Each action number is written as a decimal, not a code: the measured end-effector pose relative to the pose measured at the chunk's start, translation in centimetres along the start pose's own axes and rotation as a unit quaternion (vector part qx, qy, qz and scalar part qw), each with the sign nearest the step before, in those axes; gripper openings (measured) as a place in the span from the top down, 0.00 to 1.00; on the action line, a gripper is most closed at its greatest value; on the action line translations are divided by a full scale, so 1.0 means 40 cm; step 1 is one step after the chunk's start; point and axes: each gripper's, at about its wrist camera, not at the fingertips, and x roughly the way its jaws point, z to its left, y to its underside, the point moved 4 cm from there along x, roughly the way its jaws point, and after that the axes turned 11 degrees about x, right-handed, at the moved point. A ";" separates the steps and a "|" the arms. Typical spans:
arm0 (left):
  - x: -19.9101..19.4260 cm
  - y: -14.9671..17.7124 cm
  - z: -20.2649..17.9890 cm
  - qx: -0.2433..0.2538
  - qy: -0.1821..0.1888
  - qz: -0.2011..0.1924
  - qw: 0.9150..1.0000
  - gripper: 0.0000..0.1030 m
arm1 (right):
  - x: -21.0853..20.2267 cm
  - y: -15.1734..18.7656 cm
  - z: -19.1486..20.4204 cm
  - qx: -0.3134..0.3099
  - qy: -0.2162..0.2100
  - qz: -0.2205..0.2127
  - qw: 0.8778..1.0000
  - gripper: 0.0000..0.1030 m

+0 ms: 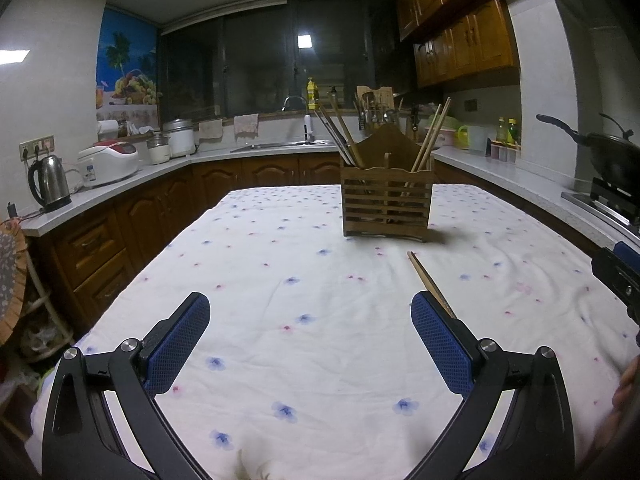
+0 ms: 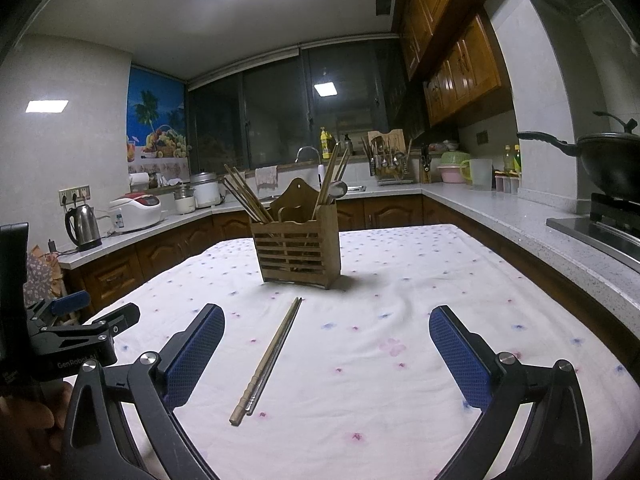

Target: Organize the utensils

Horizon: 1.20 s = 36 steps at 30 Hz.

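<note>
A wooden slatted utensil holder point(image 1: 386, 200) point(image 2: 298, 252) stands upright at the far middle of the table, with several chopsticks and a spoon standing in it. A pair of chopsticks point(image 2: 267, 360) lies flat on the cloth in front of the holder; in the left wrist view the pair point(image 1: 430, 282) runs behind my right finger. My left gripper point(image 1: 310, 308) is open and empty above the cloth. My right gripper point(image 2: 326, 320) is open and empty, with the chopsticks lying between its fingers, nearer the left one.
The table has a white flowered cloth point(image 1: 280, 280). Kitchen counters run round it with a kettle point(image 1: 50, 184), rice cooker point(image 1: 108, 162) and sink point(image 1: 280, 144). A wok point(image 2: 608, 164) sits on the stove at right. The other gripper shows at each view's edge point(image 2: 72, 332).
</note>
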 end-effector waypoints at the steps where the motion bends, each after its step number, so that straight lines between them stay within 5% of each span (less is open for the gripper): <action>1: 0.001 0.000 0.000 0.000 0.000 0.000 1.000 0.00 | 0.000 0.000 -0.003 0.000 0.000 0.000 1.000 0.00; 36: 0.006 -0.011 -0.007 0.001 0.005 0.002 1.000 0.00 | 0.009 0.005 0.022 0.004 0.000 0.006 1.000 0.00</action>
